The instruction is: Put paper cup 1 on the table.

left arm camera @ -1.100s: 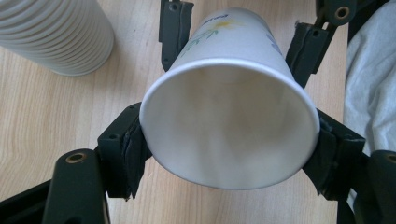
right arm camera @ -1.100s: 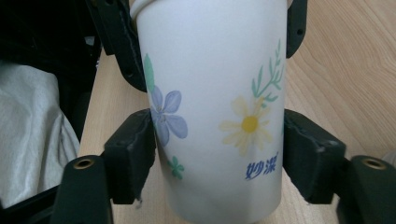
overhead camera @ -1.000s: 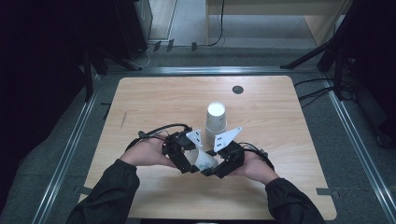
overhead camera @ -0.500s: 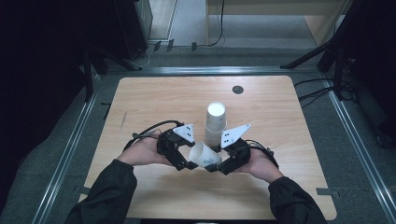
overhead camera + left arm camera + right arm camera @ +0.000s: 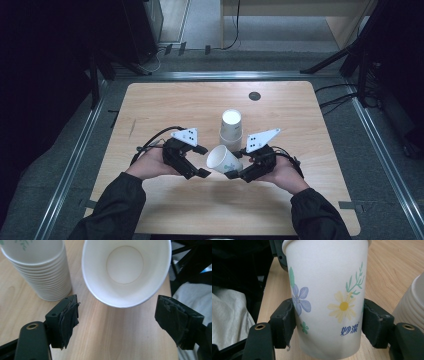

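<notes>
Table (image 5: 150, 105): left tongs (image 5: 200, 160) newly off cup (image 5: 223, 160)

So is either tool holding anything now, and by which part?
The right tool grips the flowered paper cup by its lower side wall. The left tool, jaws just opened, holds nothing.

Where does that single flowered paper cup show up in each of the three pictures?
High view: paper cup at centre, on its side, between the two grippers.
Left gripper view: top centre, its open mouth facing the camera.
Right gripper view: centre, clamped between the jaws.
Shared landmark: the cup stack.
</notes>
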`<state>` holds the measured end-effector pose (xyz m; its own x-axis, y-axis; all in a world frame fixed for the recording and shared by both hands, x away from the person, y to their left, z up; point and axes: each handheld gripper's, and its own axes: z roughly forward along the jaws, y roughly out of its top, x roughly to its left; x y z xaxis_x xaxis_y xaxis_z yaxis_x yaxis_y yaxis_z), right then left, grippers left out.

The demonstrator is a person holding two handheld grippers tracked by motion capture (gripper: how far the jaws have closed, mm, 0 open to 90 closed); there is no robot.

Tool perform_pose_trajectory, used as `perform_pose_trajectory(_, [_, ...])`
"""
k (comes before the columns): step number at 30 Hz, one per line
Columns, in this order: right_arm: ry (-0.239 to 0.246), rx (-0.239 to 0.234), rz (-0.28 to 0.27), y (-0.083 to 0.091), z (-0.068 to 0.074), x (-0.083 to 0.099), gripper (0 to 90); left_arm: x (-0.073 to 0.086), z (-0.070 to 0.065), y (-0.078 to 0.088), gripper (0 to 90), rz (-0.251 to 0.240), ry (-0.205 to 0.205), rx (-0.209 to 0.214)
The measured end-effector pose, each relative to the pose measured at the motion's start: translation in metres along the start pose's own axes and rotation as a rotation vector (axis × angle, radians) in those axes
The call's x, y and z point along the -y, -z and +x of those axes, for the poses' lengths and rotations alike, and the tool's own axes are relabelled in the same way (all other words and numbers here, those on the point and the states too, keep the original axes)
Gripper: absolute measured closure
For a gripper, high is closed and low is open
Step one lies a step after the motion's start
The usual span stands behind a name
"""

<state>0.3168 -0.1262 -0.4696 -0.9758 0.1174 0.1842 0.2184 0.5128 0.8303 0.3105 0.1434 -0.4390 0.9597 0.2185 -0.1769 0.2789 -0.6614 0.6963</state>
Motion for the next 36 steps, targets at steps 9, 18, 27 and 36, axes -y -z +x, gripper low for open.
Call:
perform_pose_trajectory(9, [-0.003,-0.022,-0.010,-0.001,-0.001,-0.001,33.9,0.002,0.001,-0.007,19.2,-0.094,0.053,0.026])
perform_pose_trajectory(18, [-0.020,-0.059,-0.019,-0.010,-0.002,-0.003,33.9,-0.002,-0.002,-0.014,19.1,-0.158,0.070,0.031])
perform_pose_trajectory(27, [-0.023,-0.075,-0.010,-0.015,-0.001,-0.004,34.2,-0.001,-0.005,-0.014,24.2,-0.163,0.051,0.012])
perform_pose_trajectory(36, [-0.039,-0.065,0.005,-0.017,-0.002,-0.003,28.7,-0.001,-0.006,-0.006,25.5,-0.159,0.041,-0.015])
